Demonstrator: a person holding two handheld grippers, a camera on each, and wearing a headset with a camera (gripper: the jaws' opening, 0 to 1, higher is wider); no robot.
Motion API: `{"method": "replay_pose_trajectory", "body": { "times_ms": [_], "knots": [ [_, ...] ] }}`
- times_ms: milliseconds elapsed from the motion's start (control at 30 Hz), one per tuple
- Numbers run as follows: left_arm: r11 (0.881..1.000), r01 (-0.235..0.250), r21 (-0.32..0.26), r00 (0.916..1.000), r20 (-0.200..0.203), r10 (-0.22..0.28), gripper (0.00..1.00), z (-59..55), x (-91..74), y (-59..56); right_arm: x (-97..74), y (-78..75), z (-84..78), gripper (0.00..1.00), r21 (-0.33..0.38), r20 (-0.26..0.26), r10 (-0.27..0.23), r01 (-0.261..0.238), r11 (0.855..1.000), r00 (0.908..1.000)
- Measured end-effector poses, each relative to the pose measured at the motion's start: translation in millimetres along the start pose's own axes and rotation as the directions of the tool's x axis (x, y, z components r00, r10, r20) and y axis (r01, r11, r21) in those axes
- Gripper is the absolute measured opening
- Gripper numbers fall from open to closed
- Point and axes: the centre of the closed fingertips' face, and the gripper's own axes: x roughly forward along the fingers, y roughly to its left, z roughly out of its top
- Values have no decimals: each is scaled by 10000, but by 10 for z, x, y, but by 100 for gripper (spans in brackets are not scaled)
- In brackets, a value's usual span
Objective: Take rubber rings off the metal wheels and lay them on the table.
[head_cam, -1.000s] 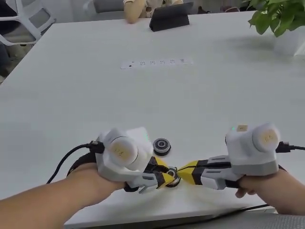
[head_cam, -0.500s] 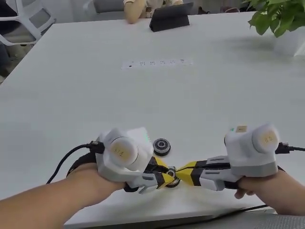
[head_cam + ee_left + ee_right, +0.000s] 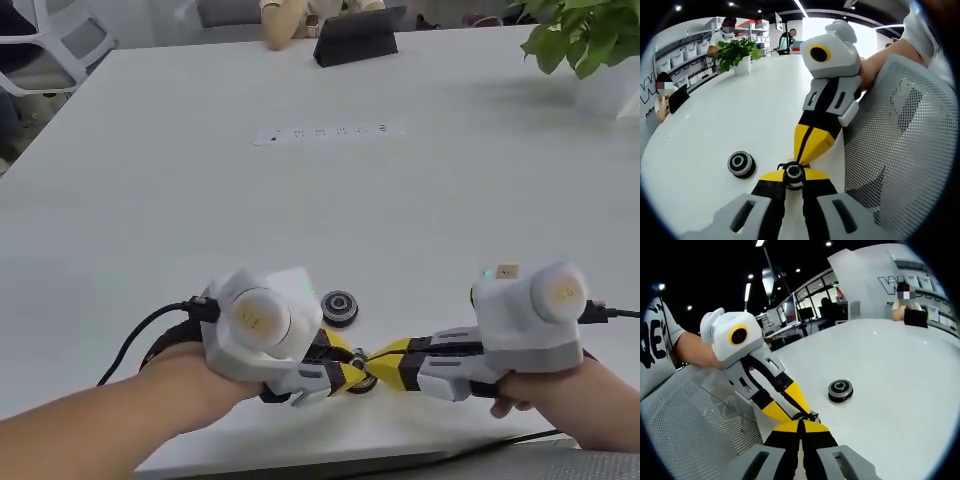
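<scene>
Logged at left, low over the near edge of the white table: left gripper, jaws clamped on a metal wheel.

Noted just beyond it: second metal wheel, flat on the table, apart from both tools.

Recorded at right: right gripper, jaws pressed together, tips at the held wheel's rim and right against the left gripper's yellow tips. Could not tell what, if anything, was pinched there.
</scene>
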Motion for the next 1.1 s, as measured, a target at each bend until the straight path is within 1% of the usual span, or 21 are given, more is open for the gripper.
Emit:
{"method": "replay_pose_trajectory", "body": {
  "times_ms": [67,100,133,167,200,233,267,367,500,900,1100],
  "knots": [
    [10000,-1,-5,10000,3,1,6,-1,0,0,2,16,10,0,-22,48,67,-67,10000,10000],
    [10000,0,-3,10000,4,0,6,0,0,0,2,29,40,0,-12,218,135,-135,9999,9997],
    [10000,-1,-4,10000,7,1,6,0,1,0,1,54,95,0,61,504,280,-283,9996,9983],
    [10000,-4,-12,10000,8,4,6,0,1,0,6,135,137,0,215,745,708,-726,9971,9947],
    [10000,-6,-13,10000,12,6,6,0,1,1,2,72,69,0,-44,389,370,-368,9993,9986],
    [10000,-6,-12,10000,13,6,6,0,2,1,2,65,52,0,-33,311,343,-342,9994,9989],
    [10000,-6,-19,10000,14,6,6,0,2,2,4,72,67,0,132,410,390,-396,9991,9984],
    [10000,-8,-25,10000,31,8,7,-1,3,3,-6,42,73,0,185,464,276,-285,9994,9985],
    [10000,-16,8,10000,68,16,7,2,-1,0,-13,-14,39,0,285,348,8,-18,9996,9994],
    [9999,-35,-119,9999,132,36,7,5,-3,5,-28,-74,-16,0,275,239,-161,155,9995,9996],
    [10000,87,-3,9999,61,-87,8,6,-12,-3,-45,-70,-17,0,286,260,-138,130,9995,9996]
  ]
}}
